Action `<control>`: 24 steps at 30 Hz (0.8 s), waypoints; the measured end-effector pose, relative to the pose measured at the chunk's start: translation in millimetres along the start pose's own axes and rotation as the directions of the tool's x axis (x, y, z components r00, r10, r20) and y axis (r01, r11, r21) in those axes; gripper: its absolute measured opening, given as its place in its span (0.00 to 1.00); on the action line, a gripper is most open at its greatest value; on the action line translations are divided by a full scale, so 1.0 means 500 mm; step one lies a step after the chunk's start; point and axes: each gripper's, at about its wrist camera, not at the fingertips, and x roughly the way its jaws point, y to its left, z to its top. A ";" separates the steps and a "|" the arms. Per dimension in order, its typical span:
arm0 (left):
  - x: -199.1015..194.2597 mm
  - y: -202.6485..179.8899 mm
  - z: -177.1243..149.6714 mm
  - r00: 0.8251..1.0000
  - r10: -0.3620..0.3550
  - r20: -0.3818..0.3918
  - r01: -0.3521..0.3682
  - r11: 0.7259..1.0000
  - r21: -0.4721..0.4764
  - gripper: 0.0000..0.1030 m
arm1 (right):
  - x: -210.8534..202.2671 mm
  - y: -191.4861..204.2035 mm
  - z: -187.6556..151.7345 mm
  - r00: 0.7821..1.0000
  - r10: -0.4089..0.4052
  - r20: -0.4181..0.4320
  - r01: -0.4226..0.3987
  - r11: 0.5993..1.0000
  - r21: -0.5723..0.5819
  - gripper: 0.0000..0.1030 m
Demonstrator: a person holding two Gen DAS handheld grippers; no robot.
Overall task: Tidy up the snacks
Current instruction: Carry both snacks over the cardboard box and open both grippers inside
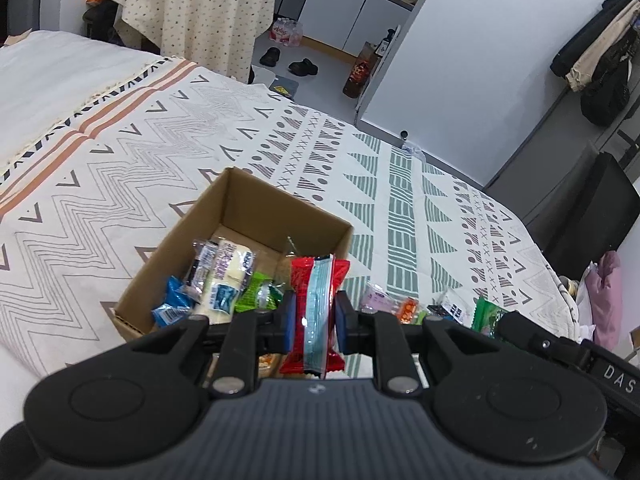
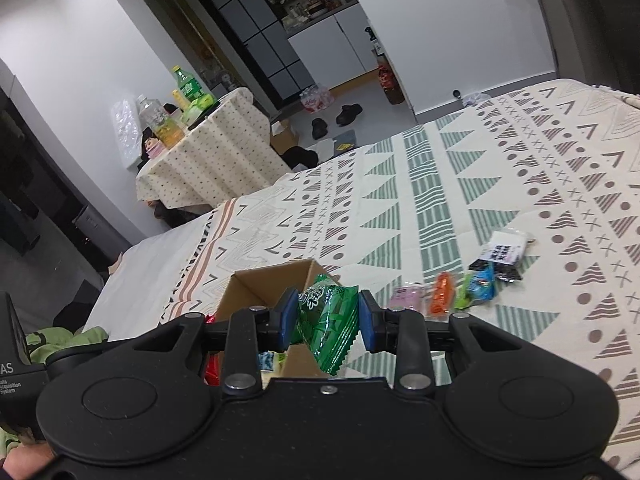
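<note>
1. Nearest my left lens: left gripper (image 1: 312, 316), pads clamped on a red snack pack (image 1: 316, 312) with a pale blue back seam, held upright and pinched across its middle.
2. That pack hangs at the near right corner of the cardboard box (image 1: 240, 216), over or just outside the right wall; I cannot tell which.
3. Box already holds several packs: a white-and-blue one (image 1: 224, 280), a blue one (image 1: 172, 304), a green one (image 1: 256, 296). It sits on the patterned bedspread (image 1: 160, 152), toward the near edge of the bed.
4. Right gripper (image 2: 326, 322), pads closed on a green snack bag (image 2: 328, 320), which dangles with its crimped end down, over the box's (image 2: 272, 284) near side as I judge it.
5. Loose on the bedspread (image 2: 480, 160), right of the box: a pink pack (image 2: 408, 296), an orange pack (image 2: 440, 298), a blue-and-green one (image 2: 480, 284), a black-and-white pouch (image 2: 502, 254).
6. Judgement: both loads are about ready to drop; four or so packs remain.
7. Risks:
   - Red pack released too far right lands on the wall edge or outside.
   - Both grippers crowd the same corner; they may knock each other or nudge the light box.
   - Slick wrappers could slip early or cling to a pad on release.
</note>
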 end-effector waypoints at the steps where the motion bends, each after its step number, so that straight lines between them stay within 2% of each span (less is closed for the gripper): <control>1: 0.002 0.006 0.003 1.000 0.001 0.000 -0.001 1.000 -0.004 0.18 | 0.004 0.005 -0.001 1.000 0.004 -0.002 -0.004 1.000 -0.003 0.31; 9: 0.030 0.067 0.033 1.000 0.020 -0.010 -0.020 0.999 -0.042 0.18 | 0.068 0.051 -0.004 0.998 0.042 -0.041 -0.043 0.999 -0.017 0.31; 15: 0.064 0.103 0.065 1.000 0.006 -0.022 -0.007 0.997 -0.070 0.18 | 0.128 0.076 0.004 0.996 0.056 -0.071 -0.057 0.998 -0.007 0.31; 24: 0.126 0.112 0.122 0.999 -0.012 -0.039 0.009 0.997 -0.082 0.18 | 0.205 0.101 0.026 0.993 0.051 -0.110 -0.052 0.999 -0.002 0.31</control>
